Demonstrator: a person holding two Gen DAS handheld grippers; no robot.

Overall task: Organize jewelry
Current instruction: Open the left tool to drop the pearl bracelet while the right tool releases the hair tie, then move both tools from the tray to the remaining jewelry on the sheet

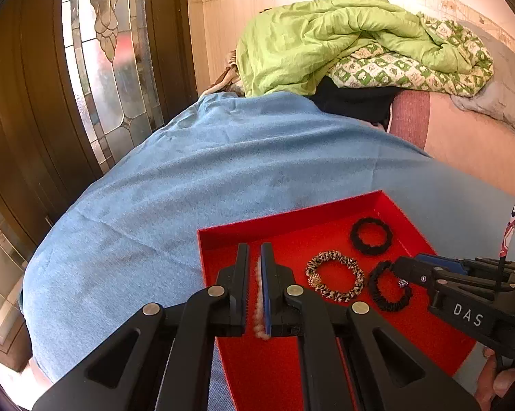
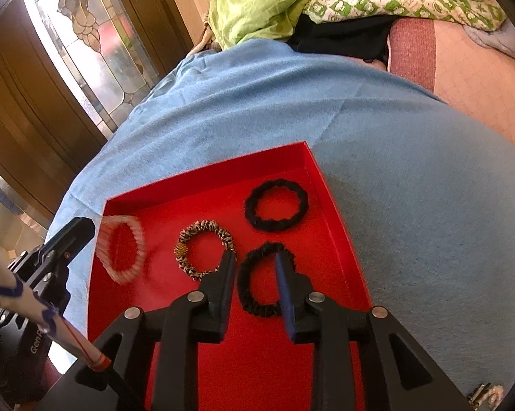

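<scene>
Scrunchies are what we are sorting here, and the red tray (image 2: 339, 226) on the blue cloth (image 2: 411, 157) is where they go, which explains why both tools sit low over it. Our left gripper (image 1: 255, 291) has its jaws drawn narrow on a pale pink scrunchie (image 1: 258, 294), pinching one side of the loop so that the rest hangs free over the tray's left part; in the right wrist view that loop (image 2: 122, 250) looks slightly blurred, so we cannot tell whether it touches the floor of the tray. Our right gripper (image 2: 254, 274) stands parted and holds nothing, its fingers straddling the near rim of a black scrunchie (image 2: 266, 279) that lies flat. We judge this pose to be either a fresh release or the start of a pinch; the views do not settle which. A leopard-print scrunchie (image 2: 206, 250) lies just beside it, and a thicker black scrunchie (image 2: 276, 205) lies near the far right corner. The three lie apart from one another, leaving the left side open, so the pink one probably belongs there.
</scene>
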